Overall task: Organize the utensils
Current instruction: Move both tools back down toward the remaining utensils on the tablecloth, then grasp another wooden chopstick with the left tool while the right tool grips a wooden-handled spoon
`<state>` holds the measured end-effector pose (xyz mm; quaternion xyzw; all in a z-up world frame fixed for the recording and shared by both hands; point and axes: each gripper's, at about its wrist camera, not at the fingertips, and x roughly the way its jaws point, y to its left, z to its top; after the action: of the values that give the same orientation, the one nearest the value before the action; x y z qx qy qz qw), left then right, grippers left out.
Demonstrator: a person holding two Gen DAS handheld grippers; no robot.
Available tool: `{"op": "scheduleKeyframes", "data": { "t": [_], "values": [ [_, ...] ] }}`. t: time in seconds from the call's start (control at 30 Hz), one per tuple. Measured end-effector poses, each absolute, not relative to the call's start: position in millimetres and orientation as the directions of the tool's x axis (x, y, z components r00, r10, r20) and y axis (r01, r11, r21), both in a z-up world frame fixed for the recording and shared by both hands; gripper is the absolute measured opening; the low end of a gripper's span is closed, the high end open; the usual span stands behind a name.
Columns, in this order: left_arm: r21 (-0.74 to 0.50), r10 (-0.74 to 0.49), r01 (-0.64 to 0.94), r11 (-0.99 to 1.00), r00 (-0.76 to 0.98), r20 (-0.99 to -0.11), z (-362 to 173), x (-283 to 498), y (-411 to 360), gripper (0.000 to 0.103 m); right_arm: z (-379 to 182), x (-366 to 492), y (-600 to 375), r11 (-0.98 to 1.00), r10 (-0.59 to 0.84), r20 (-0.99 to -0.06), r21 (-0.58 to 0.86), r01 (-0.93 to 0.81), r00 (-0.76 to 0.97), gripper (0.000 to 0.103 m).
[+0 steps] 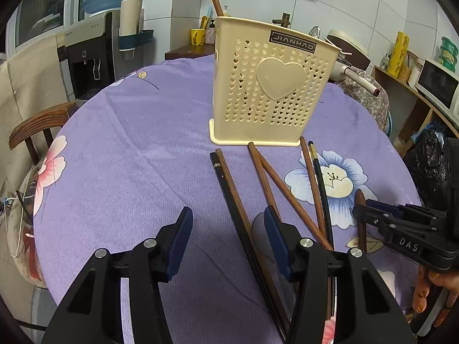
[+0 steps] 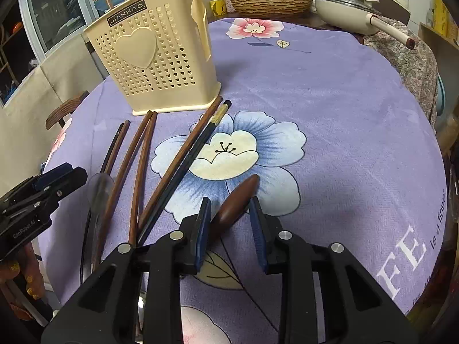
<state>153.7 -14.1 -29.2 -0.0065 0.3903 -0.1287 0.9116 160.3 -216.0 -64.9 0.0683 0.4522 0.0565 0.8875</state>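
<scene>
The round table under its purple flowered cloth [image 2: 330, 91] stood in a crowded kitchen, a water dispenser and shelves behind it. Near the table's far edge I could see the cream perforated plastic holder with a heart on its face [image 1: 266, 86], 1 brown stick already upright in it. In front of it, toward my edge, lay a fan of loose brown wooden and black chopsticks [image 2: 143, 160].

My right gripper [image 2: 229, 226] was about half open, its blue pads straddling the dark brown wooden spoon [image 2: 235, 197] on the blue flower; the left pad looked just at the handle, the right pad apart, so nothing was held yet. My left gripper [image 1: 226, 235] was wider, with a black and a brown chopstick [image 1: 229, 189] running between its pads, untouched.

I judged each grip should close squarely across the shaft, low to the cloth without pinching the fabric, then lift level.
</scene>
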Motion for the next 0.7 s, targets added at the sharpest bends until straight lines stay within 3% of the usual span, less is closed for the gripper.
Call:
{"op": "scheduleKeyframes", "data": {
  "t": [0.7],
  "values": [
    [-0.013,-0.214,0.349,0.937,0.543,-0.812,-43.3,203.1,-73.7,0.022,-63.4,189.5,-203.2,0.99,0.144,-0.828,0.117,-0.084,0.541,0.022]
  ]
}}
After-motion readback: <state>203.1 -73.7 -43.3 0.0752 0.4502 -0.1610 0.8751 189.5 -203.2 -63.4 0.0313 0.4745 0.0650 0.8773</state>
